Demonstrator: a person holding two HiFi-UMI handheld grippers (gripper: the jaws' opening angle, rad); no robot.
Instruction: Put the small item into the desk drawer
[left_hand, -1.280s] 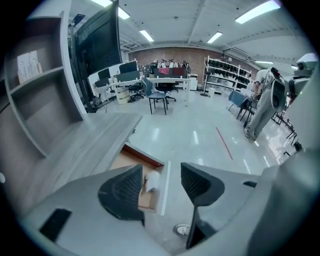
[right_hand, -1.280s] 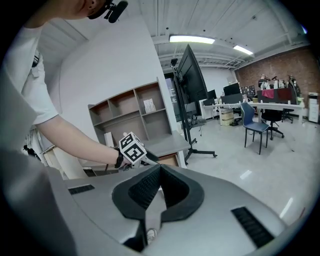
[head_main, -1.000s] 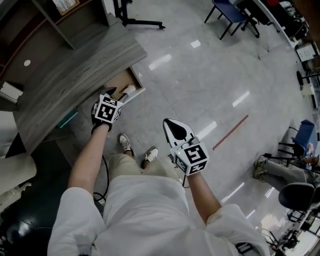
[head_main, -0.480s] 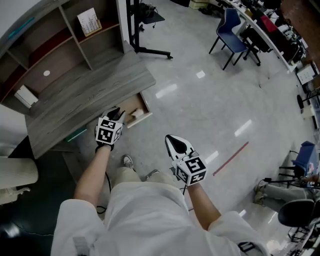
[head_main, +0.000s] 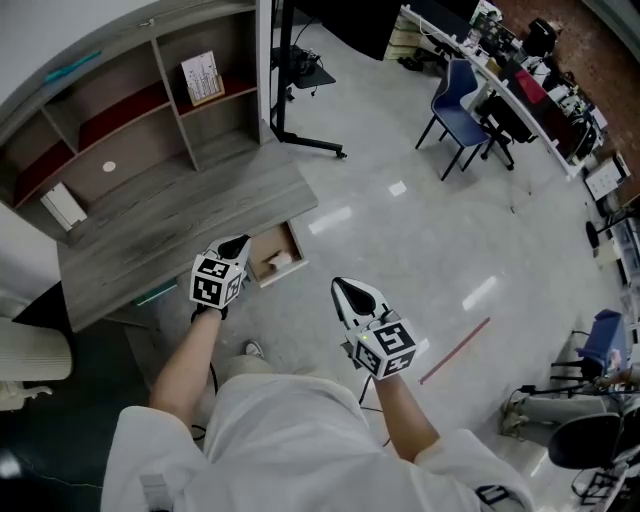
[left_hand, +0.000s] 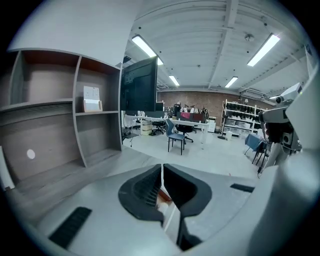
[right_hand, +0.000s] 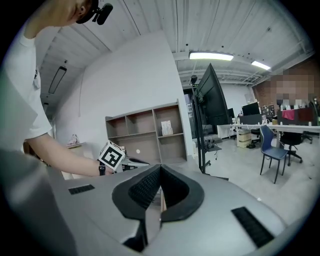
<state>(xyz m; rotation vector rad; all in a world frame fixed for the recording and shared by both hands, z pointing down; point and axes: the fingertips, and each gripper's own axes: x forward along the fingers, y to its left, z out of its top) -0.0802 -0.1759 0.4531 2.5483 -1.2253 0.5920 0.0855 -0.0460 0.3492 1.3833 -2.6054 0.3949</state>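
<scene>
The grey desk (head_main: 190, 225) has its drawer (head_main: 294, 243) pulled open, and a small white item (head_main: 279, 259) lies inside it. My left gripper (head_main: 240, 244) hangs over the desk's front edge, just left of the drawer. Its jaws have just been closing and now meet at the tips (left_hand: 161, 168) with nothing between them. My right gripper (head_main: 341, 284) is held over the floor to the right of the drawer, apart from it. In the right gripper view its jaws (right_hand: 160, 168) touch and hold nothing, and the left gripper's marker cube (right_hand: 112, 155) shows beyond them.
A shelf unit (head_main: 130, 110) stands behind the desk, with a card (head_main: 203, 76) and a white box (head_main: 62, 205) on it. A black stand (head_main: 290, 70) rises at the desk's right end. A blue chair (head_main: 458, 108) and work tables are farther off. A red strip (head_main: 455, 350) marks the floor.
Both grippers have risen. The left one has pulled back from the open drawer, and the white item stays in the drawer. The head view now takes in more of the shelves.
</scene>
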